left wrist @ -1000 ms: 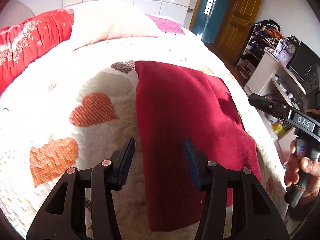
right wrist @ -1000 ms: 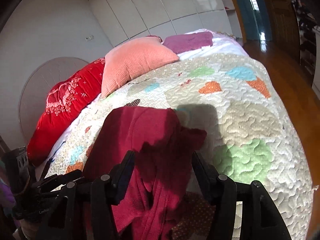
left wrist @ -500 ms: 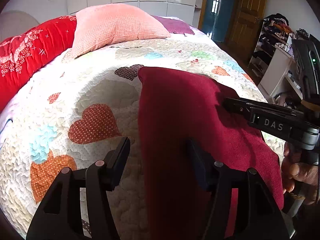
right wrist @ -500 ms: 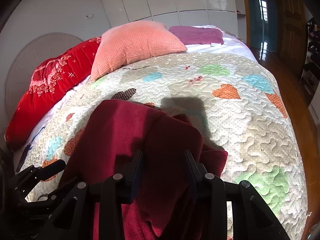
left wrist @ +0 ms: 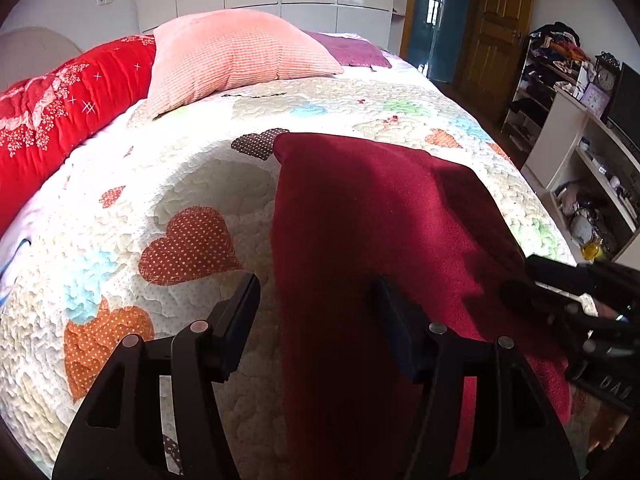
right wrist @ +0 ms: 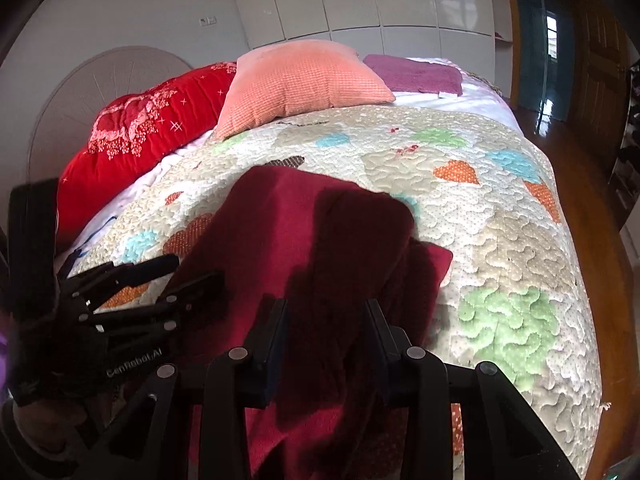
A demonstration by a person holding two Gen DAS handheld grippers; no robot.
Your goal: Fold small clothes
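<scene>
A dark red fleece garment (left wrist: 360, 232) lies lengthwise on the heart-patterned quilt (left wrist: 168, 184); it also shows in the right wrist view (right wrist: 304, 232). My left gripper (left wrist: 316, 304) is open, its jaws straddling the garment's left edge near the front. My right gripper (right wrist: 326, 320) is partly closed with a fold of the garment's right side between its fingers; the cloth there bunches up. Each gripper shows in the other's view: the right gripper at the right edge (left wrist: 532, 280), the left gripper at the left edge (right wrist: 176, 276).
A pink pillow (left wrist: 236, 52), a red bolster (left wrist: 60, 108) and a purple cloth (left wrist: 352, 52) lie at the head of the bed. Shelves with clutter (left wrist: 576, 128) stand at the right. The wooden floor (right wrist: 592, 184) runs along the bed's right side.
Both grippers have drawn back toward the foot of the bed and lowered. The right gripper's jaws have narrowed around the garment's right side, which is now lifted and bunched.
</scene>
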